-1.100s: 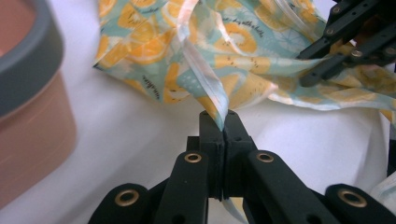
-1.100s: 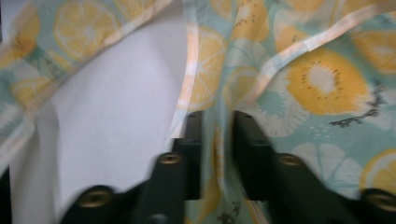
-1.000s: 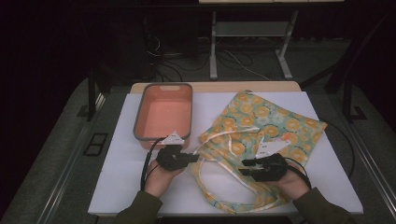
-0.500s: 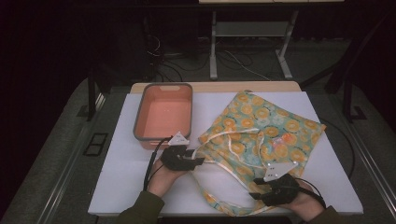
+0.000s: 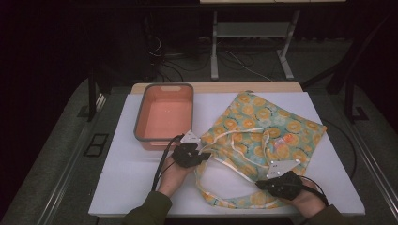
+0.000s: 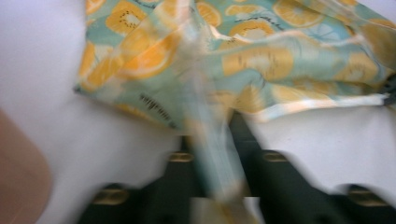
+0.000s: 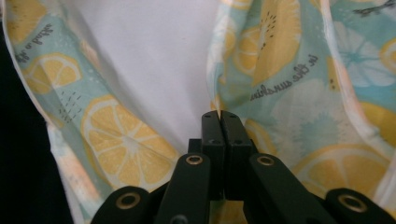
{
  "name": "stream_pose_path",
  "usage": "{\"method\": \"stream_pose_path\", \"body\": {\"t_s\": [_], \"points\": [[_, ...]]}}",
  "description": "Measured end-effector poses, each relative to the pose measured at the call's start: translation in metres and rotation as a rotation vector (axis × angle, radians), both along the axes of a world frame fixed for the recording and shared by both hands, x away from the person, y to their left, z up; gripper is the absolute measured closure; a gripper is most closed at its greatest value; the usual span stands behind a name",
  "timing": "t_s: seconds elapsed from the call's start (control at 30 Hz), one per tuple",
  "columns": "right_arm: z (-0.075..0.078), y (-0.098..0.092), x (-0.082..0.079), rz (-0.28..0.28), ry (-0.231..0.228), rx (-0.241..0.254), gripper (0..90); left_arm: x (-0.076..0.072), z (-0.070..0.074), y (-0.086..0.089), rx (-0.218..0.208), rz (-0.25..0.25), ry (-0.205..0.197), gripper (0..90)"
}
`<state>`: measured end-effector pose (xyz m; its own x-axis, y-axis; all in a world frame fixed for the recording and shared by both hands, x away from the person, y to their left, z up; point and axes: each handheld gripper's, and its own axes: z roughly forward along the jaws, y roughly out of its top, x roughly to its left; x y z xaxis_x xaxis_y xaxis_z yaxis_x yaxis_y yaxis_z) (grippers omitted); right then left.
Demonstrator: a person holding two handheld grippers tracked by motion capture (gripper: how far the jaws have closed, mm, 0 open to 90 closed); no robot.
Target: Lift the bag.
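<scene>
A tote bag (image 5: 263, 122) printed with lemon slices on pale green lies rumpled on the white table top (image 5: 131, 183), its cream straps looping across it. My left gripper (image 5: 206, 156) sits at the bag's left corner, shut on a fold of the bag (image 6: 261, 60) that runs down between the jaws of the left gripper (image 6: 217, 154); that view is blurred. My right gripper (image 5: 259, 184) is near the table's front right. Its jaws stand pressed together in the right gripper view, where the right gripper (image 7: 220, 114) pinches the bag's edge (image 7: 289, 70), with bare table showing inside the mouth.
An orange bin with a grey rim (image 5: 139, 126) stands at the back left, just beyond my left gripper; its corner (image 6: 18, 172) shows in the left gripper view. Black cables trail from both grippers. The table's front edge lies close below my hands.
My right gripper has drawn back toward the front right edge, pulling the bag's mouth wider. The left gripper has stayed nearly in place by the bin.
</scene>
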<state>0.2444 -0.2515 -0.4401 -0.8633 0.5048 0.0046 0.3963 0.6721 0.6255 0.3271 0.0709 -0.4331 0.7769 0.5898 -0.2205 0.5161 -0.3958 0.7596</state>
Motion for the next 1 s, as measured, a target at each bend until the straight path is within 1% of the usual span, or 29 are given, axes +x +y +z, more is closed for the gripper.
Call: {"method": "stream_pose_path", "body": {"t_s": [0.13,0.23,0.33,0.4,0.43,0.5,0.6,0.7,0.8,0.93,1.0], "points": [[0.01,-0.007,0.005,-0.038,-0.049,0.043,89.3,-0.001,0.009,0.006,-0.067,0.023,-0.017,89.0],[0.019,-0.013,0.012,-0.071,-0.111,0.063,89.3,-0.001,0.016,0.009,-0.098,0.042,-0.046,89.1],[0.028,-0.02,0.022,-0.105,-0.179,0.08,89.4,0.0,0.025,0.011,-0.127,0.058,-0.08,89.1],[0.034,-0.024,0.029,-0.13,-0.207,0.107,89.4,0.001,0.031,0.012,-0.155,0.066,-0.098,89.1],[0.037,-0.026,0.033,-0.136,-0.223,0.115,89.3,0.001,0.033,0.012,-0.162,0.067,-0.108,89.1],[0.04,-0.028,0.038,-0.146,-0.244,0.125,89.4,0.002,0.037,0.011,-0.174,0.07,-0.121,89.1],[0.045,-0.03,0.045,-0.162,-0.267,0.142,89.4,0.001,0.044,0.009,-0.192,0.077,-0.15,89.1],[0.054,-0.031,0.048,-0.172,-0.298,0.161,89.4,0.0,0.056,0.011,-0.22,0.084,-0.182,89.2],[0.068,-0.034,0.05,-0.188,-0.339,0.201,89.4,-0.002,0.072,0.013,-0.268,0.089,-0.223,89.2],[0.093,-0.039,0.048,-0.198,-0.404,0.271,89.4,-0.006,0.095,0.015,-0.327,0.087,-0.282,89.2],[0.105,-0.041,0.048,-0.2,-0.43,0.296,89.4,-0.007,0.103,0.014,-0.345,0.084,-0.3,89.2]]}}
